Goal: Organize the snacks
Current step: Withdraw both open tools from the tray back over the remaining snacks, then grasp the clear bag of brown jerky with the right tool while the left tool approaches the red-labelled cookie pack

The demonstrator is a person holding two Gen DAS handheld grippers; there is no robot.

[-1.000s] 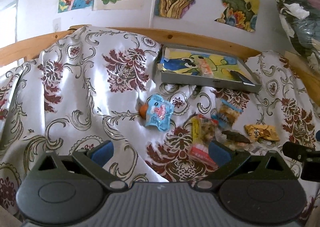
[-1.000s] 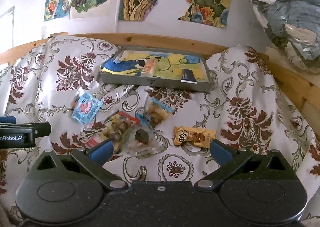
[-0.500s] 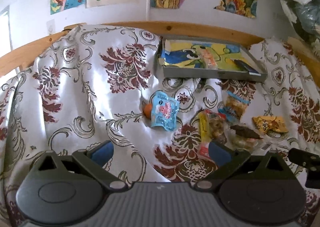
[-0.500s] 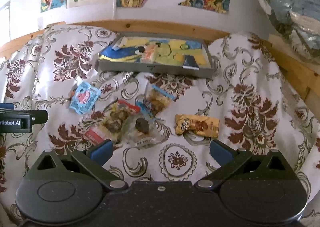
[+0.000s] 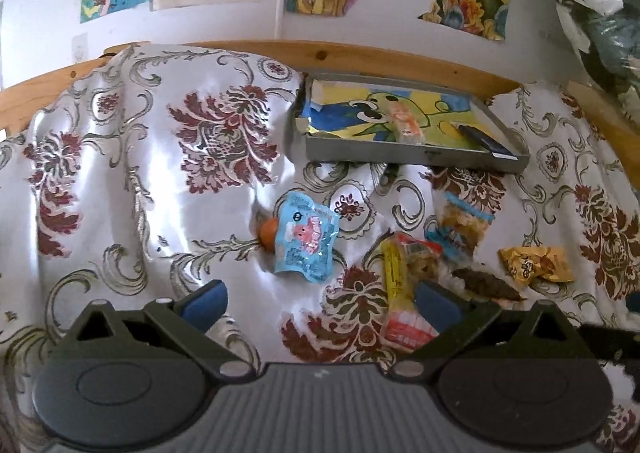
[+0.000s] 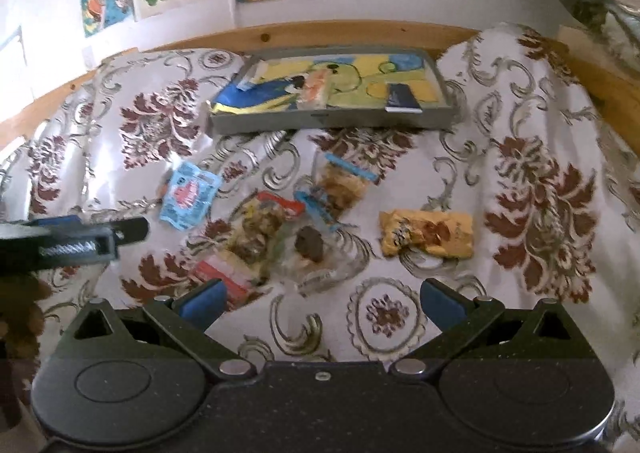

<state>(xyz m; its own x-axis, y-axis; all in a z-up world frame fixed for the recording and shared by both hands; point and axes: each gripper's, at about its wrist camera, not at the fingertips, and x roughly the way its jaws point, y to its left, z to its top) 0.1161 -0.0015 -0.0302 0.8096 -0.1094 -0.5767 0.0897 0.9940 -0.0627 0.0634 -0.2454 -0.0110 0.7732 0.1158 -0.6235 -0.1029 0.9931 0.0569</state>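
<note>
Both wrist views closer to the snacks than a second ago; left gripper [image 5: 320,303] and right gripper [image 6: 322,303] spread wide, empty; blue pouch [image 5: 305,242], yellow packet [image 6: 427,234] on floral cloth [image 5: 120,173], near grey tray [image 6: 332,121]

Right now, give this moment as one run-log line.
left tool: open, empty | right tool: open, empty | tray: two snacks inside | loose snacks on cloth: untouched

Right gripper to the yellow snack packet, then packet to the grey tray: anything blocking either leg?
Nothing visible does. The right gripper is open with only bare floral cloth between it and the yellow snack packet. Between the packet and the grey tray lies cloth only; the other snacks sit off to the left.
</note>
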